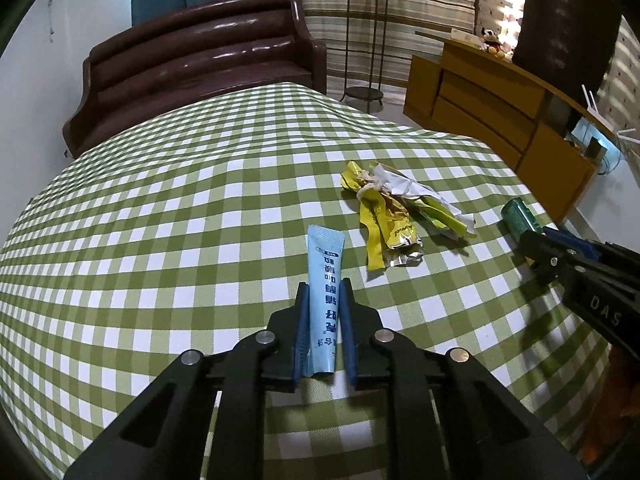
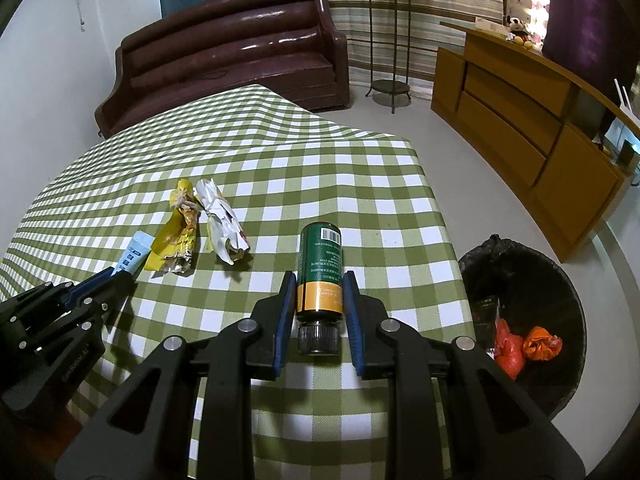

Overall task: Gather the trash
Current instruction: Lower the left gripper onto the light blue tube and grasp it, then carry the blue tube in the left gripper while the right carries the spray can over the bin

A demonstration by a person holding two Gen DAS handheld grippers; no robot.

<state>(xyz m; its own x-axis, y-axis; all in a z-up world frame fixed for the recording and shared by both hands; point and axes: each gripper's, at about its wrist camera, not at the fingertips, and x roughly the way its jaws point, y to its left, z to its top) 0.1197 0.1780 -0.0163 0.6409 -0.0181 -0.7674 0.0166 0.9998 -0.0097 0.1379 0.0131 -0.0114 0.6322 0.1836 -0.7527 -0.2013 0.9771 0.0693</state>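
Only the right wrist view shows the trash bin point(image 2: 560, 280): a round basket with a black liner, standing on the floor just off the table's right edge, with crumpled orange wrappers point(image 2: 540, 344) and a red one inside. The left wrist view leaves the bin out, but shows more of the table's point(image 1: 160, 220) left side, where the green-and-white checked cloth lies bare out to the left edge and up to the far edge by the brown sofa point(image 1: 192, 60).

The left hand-held gripper point(image 1: 325, 292) is closed narrowly on a pale blue tube point(image 1: 325, 280), its blue pads pressing the tube's sides near the front middle of the table; the tube's crimped end points toward the far edge. The right hand-held gripper point(image 2: 319, 280) grips a green bottle point(image 2: 321, 268) with an orange band, lying on its side near the right edge, black cap toward the camera.

Between the two, nearer the middle of the table, lie a crumpled yellow wrapper point(image 1: 384, 220) and, touching it, a crumpled white wrapper point(image 1: 404, 188). In the right wrist view they look slightly apart.

Right of the table, bare floor runs between the table's right edge and a wooden cabinet point(image 2: 520, 120). A metal plant stand point(image 2: 390, 40) stands beyond the far right corner.
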